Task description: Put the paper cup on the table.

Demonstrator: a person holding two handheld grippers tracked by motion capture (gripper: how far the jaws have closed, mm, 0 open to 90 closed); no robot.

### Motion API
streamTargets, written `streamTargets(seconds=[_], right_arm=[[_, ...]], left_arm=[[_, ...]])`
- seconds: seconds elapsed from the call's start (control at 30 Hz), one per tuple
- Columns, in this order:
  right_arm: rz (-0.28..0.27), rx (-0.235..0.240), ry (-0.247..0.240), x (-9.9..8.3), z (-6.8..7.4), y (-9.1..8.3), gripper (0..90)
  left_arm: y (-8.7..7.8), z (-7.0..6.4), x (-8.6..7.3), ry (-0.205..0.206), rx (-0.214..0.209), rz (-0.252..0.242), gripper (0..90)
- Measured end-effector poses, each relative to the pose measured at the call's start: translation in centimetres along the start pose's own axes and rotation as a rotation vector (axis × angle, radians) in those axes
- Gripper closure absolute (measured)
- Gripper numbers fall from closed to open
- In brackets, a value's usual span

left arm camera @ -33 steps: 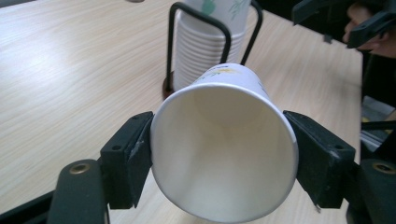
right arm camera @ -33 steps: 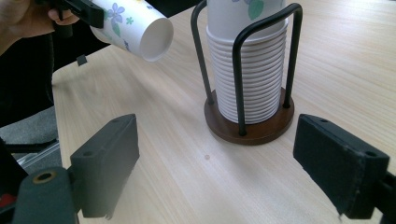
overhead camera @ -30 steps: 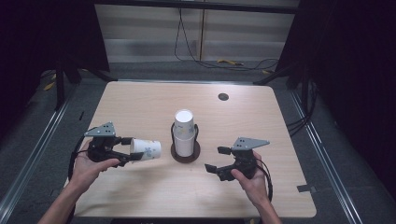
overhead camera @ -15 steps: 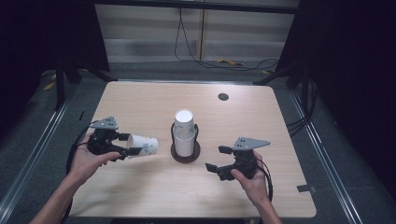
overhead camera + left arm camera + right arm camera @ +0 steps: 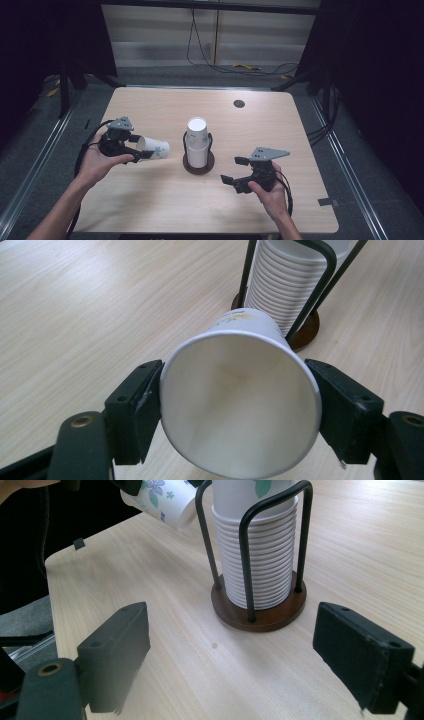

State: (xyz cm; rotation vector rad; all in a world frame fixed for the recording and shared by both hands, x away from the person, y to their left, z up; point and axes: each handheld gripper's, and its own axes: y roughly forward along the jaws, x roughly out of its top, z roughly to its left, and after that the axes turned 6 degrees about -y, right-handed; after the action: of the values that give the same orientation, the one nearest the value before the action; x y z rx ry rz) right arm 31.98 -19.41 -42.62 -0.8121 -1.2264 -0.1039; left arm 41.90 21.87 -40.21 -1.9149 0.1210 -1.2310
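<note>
a white floral-printed paper cup (image 5: pixel 240 405) is clamped sideways at its rim by the left gripper (image 5: pixel 131 148), clear of the wire-framed stack of white cups (image 5: pixel 197 141) beyond it, while the right gripper (image 5: pixel 239 174) is held wide open and empty, ready to assist.

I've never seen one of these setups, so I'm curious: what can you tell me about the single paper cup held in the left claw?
The paper cup is white with a small floral print outside and plain white inside. It lies on its side, held off the table, its open rim gripped between the left claw's two black jaws, its base pointing toward the stack of cups.
</note>
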Motion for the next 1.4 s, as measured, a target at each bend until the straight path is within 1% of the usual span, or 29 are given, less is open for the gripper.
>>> streamTargets(seconds=[0.03, 0.07, 0.13, 0.23, 0.27, 0.3, 0.37, 0.43, 0.47, 0.5, 0.57, 0.6, 0.67, 0.73, 0.77, 0.83, 0.87, 0.9, 0.93, 0.97, 1.0, 1.07, 1.13, 1.17, 1.2, 1.27, 1.33, 1.37, 1.4], right_arm=[[-0.002, -0.001, 0.002, 0.0, 0.0, 0.0, 14.8], [-0.002, 0.000, 0.001, 0.0, -0.1, 0.0, 14.8], [0.001, 0.001, 0.002, 0.0, 0.0, 0.0, 14.8], [0.004, 0.002, 0.000, -0.1, 0.0, 0.1, 14.9], [0.004, 0.004, 0.003, -0.1, 0.0, 0.1, 14.9], [0.006, 0.006, 0.001, -0.1, 0.0, 0.2, 15.0], [0.010, 0.008, -0.002, -0.1, -0.1, 0.3, 15.0], [0.011, 0.010, -0.001, -0.1, -0.1, 0.3, 15.1], [0.009, 0.008, -0.003, -0.1, -0.1, 0.3, 15.1], [0.008, 0.008, 0.001, -0.1, -0.1, 0.2, 15.0], [0.006, 0.006, 0.004, -0.2, -0.1, 0.1, 15.2], [0.005, 0.007, 0.001, -0.2, -0.1, 0.1, 15.4], [0.003, 0.006, 0.004, -0.2, -0.2, 0.1, 15.4], [0.004, 0.008, 0.001, -0.2, -0.2, 0.1, 15.4], [0.007, 0.009, -0.001, -0.2, -0.1, 0.1, 15.4], [0.007, 0.010, -0.001, -0.2, -0.1, 0.2, 15.4], [0.009, 0.009, 0.003, -0.2, -0.1, 0.2, 15.4], [0.009, 0.010, 0.005, -0.2, -0.2, 0.2, 15.4], [0.009, 0.011, 0.003, -0.2, -0.1, 0.2, 15.4], [0.010, 0.011, 0.001, -0.2, -0.1, 0.2, 15.4], [0.011, 0.010, 0.000, -0.2, -0.1, 0.2, 15.4], [0.013, 0.009, 0.000, -0.3, -0.1, 0.2, 16.0], [0.013, 0.008, 0.001, -0.3, -0.1, 0.2, 16.3], [0.013, 0.010, -0.001, -0.3, -0.1, 0.2, 16.2], [0.013, 0.009, 0.003, -0.3, -0.1, 0.2, 16.3], [0.013, 0.011, 0.005, -0.3, -0.2, 0.2, 16.3], [0.018, 0.010, 0.001, -0.3, -0.1, 0.3, 16.3], [0.018, 0.011, 0.003, -0.3, -0.1, 0.4, 16.3], [0.019, 0.014, 0.003, -0.3, -0.1, 0.4, 16.3]], left_arm=[[0.2, 0.0, 0.1, 0.004, 0.001, 0.013, 26.8], [0.4, 0.1, 0.3, 0.012, 0.006, 0.035, 26.7], [0.6, 0.0, 0.5, 0.016, 0.014, 0.044, 26.6], [0.9, -0.1, 0.8, 0.022, 0.005, 0.062, 26.3], [1.1, -0.1, 1.0, 0.016, 0.001, 0.064, 26.1], [1.2, -0.1, 1.1, 0.025, 0.004, 0.072, 26.0], [1.3, -0.1, 1.4, 0.029, 0.009, 0.087, 26.0], [1.5, -0.1, 1.8, 0.037, 0.025, 0.105, 26.0], [1.6, -0.2, 1.9, 0.028, 0.018, 0.113, 26.0], [1.7, -0.1, 2.0, 0.038, 0.021, 0.129, 26.0], [1.9, -0.2, 2.1, 0.032, 0.030, 0.161, 26.0], [1.9, -0.2, 2.3, 0.044, 0.031, 0.173, 26.0], [1.9, -0.3, 2.5, 0.040, 0.040, 0.189, 25.9], [2.0, -0.3, 2.7, 0.048, 0.047, 0.197, 25.7], [2.1, -0.2, 2.8, 0.043, 0.047, 0.189, 25.7], [2.3, 0.0, 3.1, 0.037, 0.043, 0.211, 25.7], [2.4, 0.2, 3.3, 0.037, 0.050, 0.211, 25.7], [2.5, 0.3, 3.3, 0.028, 0.046, 0.209, 25.6], [2.6, 0.4, 3.4, 0.036, 0.044, 0.224, 25.6], [2.7, 0.5, 3.4, 0.030, 0.047, 0.229, 25.6], [2.8, 0.6, 3.5, 0.034, 0.057, 0.235, 25.6], [2.8, 0.8, 3.5, 0.010, 0.047, 0.232, 25.5], [2.7, 0.9, 3.4, 0.011, 0.037, 0.230, 25.4], [2.7, 0.9, 3.4, 0.026, 0.060, 0.243, 25.4], [2.8, 0.9, 3.4, 0.030, 0.082, 0.240, 25.4], [2.8, 0.9, 3.6, 0.035, 0.076, 0.256, 25.3], [3.0, 0.8, 3.8, 0.037, 0.086, 0.268, 25.1], [3.0, 0.8, 3.9, 0.049, 0.090, 0.291, 25.1], [3.1, 0.7, 4.0, 0.052, 0.090, 0.293, 25.0]])
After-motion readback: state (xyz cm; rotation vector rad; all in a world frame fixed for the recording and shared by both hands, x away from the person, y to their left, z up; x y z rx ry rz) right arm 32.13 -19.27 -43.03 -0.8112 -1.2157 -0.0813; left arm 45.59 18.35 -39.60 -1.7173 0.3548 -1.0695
